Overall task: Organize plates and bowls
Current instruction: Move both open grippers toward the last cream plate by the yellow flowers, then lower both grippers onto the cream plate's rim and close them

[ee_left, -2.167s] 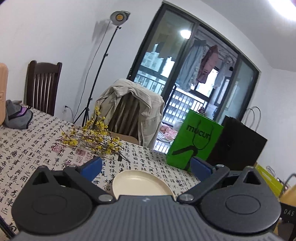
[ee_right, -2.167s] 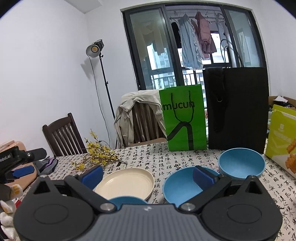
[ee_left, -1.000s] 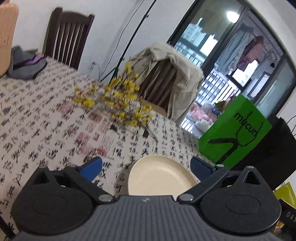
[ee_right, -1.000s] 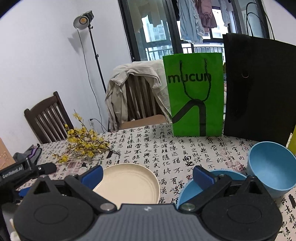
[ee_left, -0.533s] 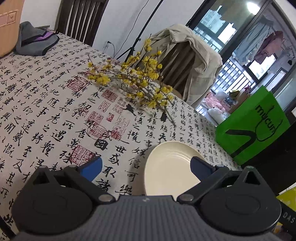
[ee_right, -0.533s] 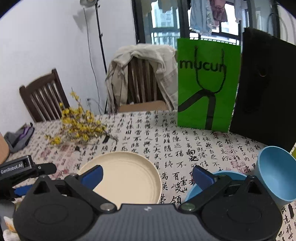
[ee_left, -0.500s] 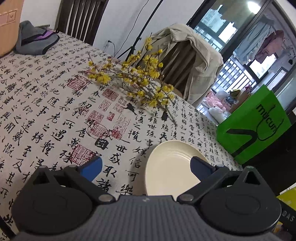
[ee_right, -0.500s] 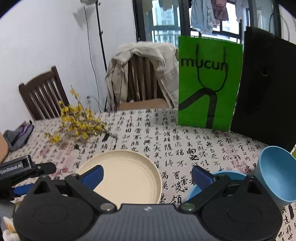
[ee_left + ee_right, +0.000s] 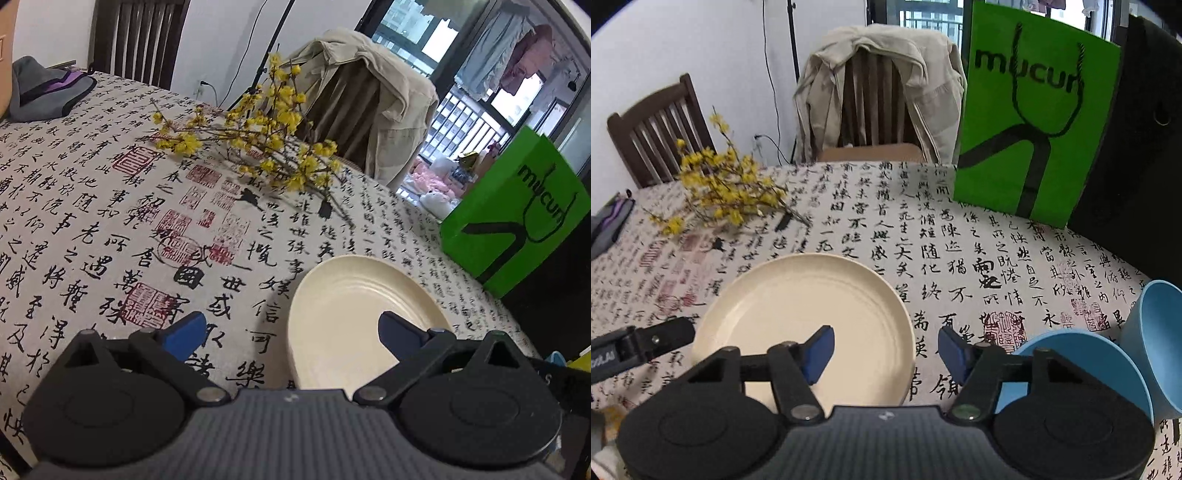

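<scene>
A cream plate (image 9: pixel 354 306) (image 9: pixel 798 306) lies flat on the calligraphy-print tablecloth. My left gripper (image 9: pixel 290 332) is open just above the cloth, and the plate's left rim lies between its blue pads. My right gripper (image 9: pixel 886 347) hangs over the plate's right rim with its jaws closing. The rim is between the pads, and they do not press on it. A shallow blue bowl (image 9: pixel 1071 354) sits just right of the right gripper, and a deeper blue bowl (image 9: pixel 1160 332) stands beyond it. The left gripper's finger (image 9: pixel 646 343) shows at the plate's left edge.
A yellow flowering branch (image 9: pixel 727 188) (image 9: pixel 258 147) lies behind the plate. A green paper bag (image 9: pixel 1034 118) and a black bag (image 9: pixel 1145 147) stand at the back right. A jacket-draped chair (image 9: pixel 879 85) and a dark wooden chair (image 9: pixel 657 125) border the table; a grey pouch (image 9: pixel 44 92) lies far left.
Both grippers have sunk and tilted down toward the cream plate, which now looks larger. The right gripper's jaws have narrowed from wide open; the left jaws stay wide.
</scene>
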Motion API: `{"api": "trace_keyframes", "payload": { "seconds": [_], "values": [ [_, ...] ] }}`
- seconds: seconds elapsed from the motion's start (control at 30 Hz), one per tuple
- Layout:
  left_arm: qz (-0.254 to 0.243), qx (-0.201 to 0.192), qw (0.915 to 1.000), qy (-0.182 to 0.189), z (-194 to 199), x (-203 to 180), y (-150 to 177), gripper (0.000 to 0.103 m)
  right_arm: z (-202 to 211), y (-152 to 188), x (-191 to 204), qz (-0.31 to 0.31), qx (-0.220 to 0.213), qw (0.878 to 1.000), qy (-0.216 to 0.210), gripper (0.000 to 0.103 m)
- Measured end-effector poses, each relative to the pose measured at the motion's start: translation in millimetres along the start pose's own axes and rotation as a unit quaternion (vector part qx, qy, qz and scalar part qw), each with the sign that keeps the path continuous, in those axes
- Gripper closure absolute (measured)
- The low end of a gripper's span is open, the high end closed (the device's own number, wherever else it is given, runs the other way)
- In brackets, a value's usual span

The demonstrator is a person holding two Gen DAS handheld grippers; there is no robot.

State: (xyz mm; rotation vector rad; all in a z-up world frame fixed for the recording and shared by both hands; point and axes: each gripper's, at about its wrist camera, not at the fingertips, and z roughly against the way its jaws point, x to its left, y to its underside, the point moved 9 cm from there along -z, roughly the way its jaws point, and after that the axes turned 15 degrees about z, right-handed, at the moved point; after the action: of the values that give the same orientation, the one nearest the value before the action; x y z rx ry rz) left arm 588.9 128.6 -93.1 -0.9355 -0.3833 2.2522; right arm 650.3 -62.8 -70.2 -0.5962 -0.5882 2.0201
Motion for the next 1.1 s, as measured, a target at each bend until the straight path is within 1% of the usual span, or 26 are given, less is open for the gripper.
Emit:
{"api": "trace_keyframes", "payload": {
  "seconds": [0.07,0.13,0.2,0.23,0.4,0.43,0.47,0.53,0.63,0.7,0.73,0.8,0.87,0.93,1.07,1.1],
  "values": [
    [-0.002,0.004,1.0,-0.002,-4,0,3,0.007,-6,0,0,0.007,0.012,1.0,0.001,0.057],
    [-0.005,0.01,0.9999,-0.003,-8,1,5,0.012,-13,1,-1,0.012,0.023,1.0,0.002,0.063],
    [-0.008,0.012,0.9999,-0.004,-12,2,6,0.015,-19,2,-2,0.014,0.035,0.999,0.001,0.066],
    [-0.01,0.012,0.9999,-0.005,-13,2,7,0.018,-21,3,-2,0.014,0.04,0.999,0.001,0.069],
    [-0.012,0.017,0.9998,-0.007,-20,3,10,0.024,-35,7,-4,0.015,0.075,0.997,0.004,0.073],
    [-0.012,0.019,0.9997,-0.006,-21,3,10,0.026,-37,7,-5,0.015,0.078,0.997,0.006,0.076],
    [-0.013,0.021,0.9997,-0.005,-22,3,11,0.028,-39,8,-6,0.015,0.08,0.997,0.007,0.077],
    [-0.015,0.023,0.9996,-0.004,-24,3,12,0.034,-41,8,-7,0.016,0.082,0.996,0.008,0.08],
    [-0.023,0.025,0.9994,-0.003,-26,0,15,0.041,-43,8,-7,0.016,0.083,0.996,0.001,0.081],
    [-0.025,0.028,0.9993,-0.001,-27,0,17,0.043,-45,9,-7,0.02,0.086,0.996,0.002,0.083],
    [-0.027,0.029,0.9992,0.0,-28,-1,18,0.047,-46,9,-7,0.021,0.086,0.996,0.001,0.084],
    [-0.031,0.03,0.9991,0.002,-30,-2,18,0.053,-46,9,-7,0.023,0.087,0.996,-0.002,0.085],
    [-0.034,0.03,0.999,0.001,-31,-2,19,0.055,-48,10,-6,0.026,0.087,0.996,-0.002,0.087],
    [-0.036,0.031,0.9989,0.002,-33,-2,19,0.063,-50,10,-6,0.032,0.089,0.996,0.003,0.087],
    [-0.037,0.031,0.9989,0.002,-35,-1,19,0.072,-52,9,-4,0.036,0.089,0.995,-0.002,0.087],
    [-0.038,0.031,0.9988,0.003,-35,-1,19,0.078,-53,8,-4,0.038,0.088,0.995,-0.003,0.087]
  ]
}}
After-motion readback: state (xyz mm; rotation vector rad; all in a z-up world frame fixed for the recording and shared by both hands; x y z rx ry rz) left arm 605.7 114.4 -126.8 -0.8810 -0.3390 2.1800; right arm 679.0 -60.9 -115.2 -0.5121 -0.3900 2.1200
